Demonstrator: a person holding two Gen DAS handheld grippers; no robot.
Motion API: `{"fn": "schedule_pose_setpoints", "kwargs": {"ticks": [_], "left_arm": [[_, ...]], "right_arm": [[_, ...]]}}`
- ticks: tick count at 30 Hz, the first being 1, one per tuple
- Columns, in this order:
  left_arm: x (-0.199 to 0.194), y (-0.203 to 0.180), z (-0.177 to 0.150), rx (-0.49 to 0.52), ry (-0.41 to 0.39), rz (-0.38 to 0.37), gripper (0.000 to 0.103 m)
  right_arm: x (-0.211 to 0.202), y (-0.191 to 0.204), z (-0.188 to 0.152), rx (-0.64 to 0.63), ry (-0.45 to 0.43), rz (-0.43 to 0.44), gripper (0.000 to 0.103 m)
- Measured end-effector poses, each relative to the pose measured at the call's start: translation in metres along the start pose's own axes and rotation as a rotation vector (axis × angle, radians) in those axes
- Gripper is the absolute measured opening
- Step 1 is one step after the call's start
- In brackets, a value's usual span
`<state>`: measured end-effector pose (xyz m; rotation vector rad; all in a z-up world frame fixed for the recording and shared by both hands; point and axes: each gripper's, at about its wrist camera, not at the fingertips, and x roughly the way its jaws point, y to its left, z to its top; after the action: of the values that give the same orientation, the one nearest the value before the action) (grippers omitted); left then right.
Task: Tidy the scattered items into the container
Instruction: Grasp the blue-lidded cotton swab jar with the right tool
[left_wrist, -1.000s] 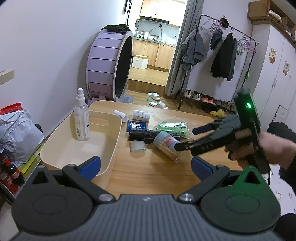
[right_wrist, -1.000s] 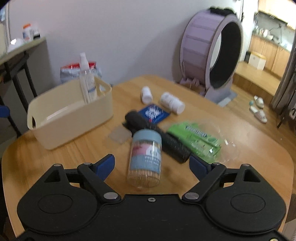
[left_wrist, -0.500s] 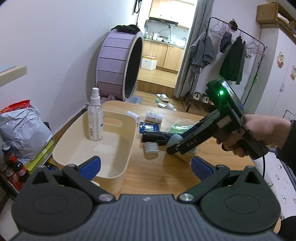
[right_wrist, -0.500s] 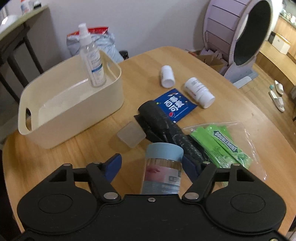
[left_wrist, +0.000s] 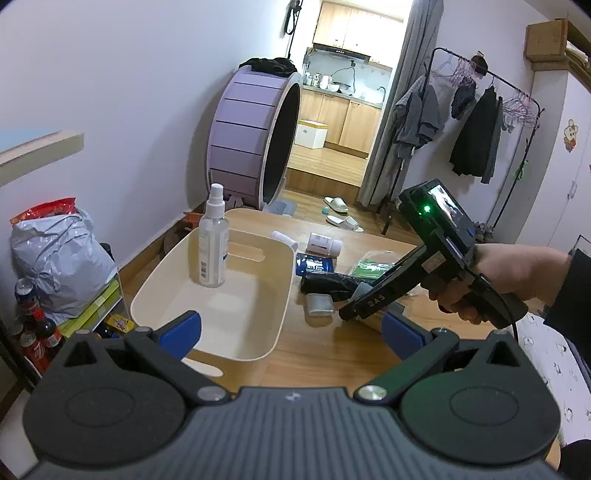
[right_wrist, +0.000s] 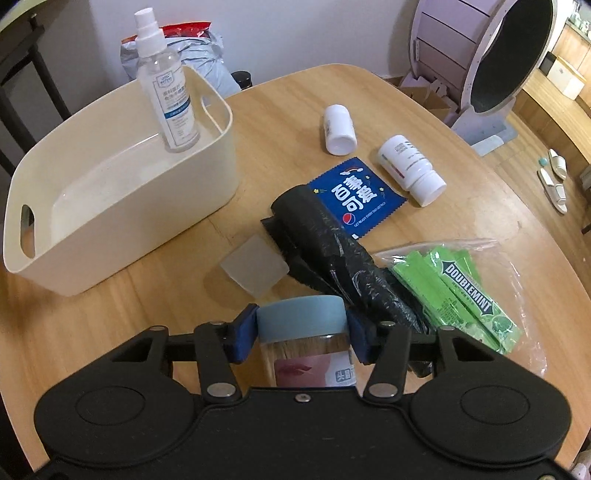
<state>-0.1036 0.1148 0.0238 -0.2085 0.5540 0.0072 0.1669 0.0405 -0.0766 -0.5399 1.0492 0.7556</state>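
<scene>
Smooth wooden worktop (right_wrist: 110, 314), glossy cream tub (right_wrist: 122, 192) upper left holding clear spray bottle (right_wrist: 168, 85), right gripper (right_wrist: 302, 328) fingers clamped on cylindrical blue-lidded jar (right_wrist: 301, 319), left gripper (left_wrist: 290, 326) fingers spread, empty.

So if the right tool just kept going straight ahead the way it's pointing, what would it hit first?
Probably the frosted plastic case just ahead of the toothpick jar the right tool grips, though the black bag roll lies close beside that line; depth is unclear.
</scene>
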Motion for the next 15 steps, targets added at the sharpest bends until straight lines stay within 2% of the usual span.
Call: {"fn": "schedule_pose_setpoints", "kwargs": {"ticks": [5, 15], "left_arm": [[0.0, -0.001, -0.001, 0.001, 0.001, 0.003, 0.103], [-0.003, -0.01, -0.003, 0.005, -0.004, -0.009, 0.103]], "right_arm": [[-0.012, -0.001, -0.005, 0.02, -0.063, -0.003, 0.05], [-0.057, -0.011, -0.045, 0.146, -0.312, 0.026, 0.05]]}}
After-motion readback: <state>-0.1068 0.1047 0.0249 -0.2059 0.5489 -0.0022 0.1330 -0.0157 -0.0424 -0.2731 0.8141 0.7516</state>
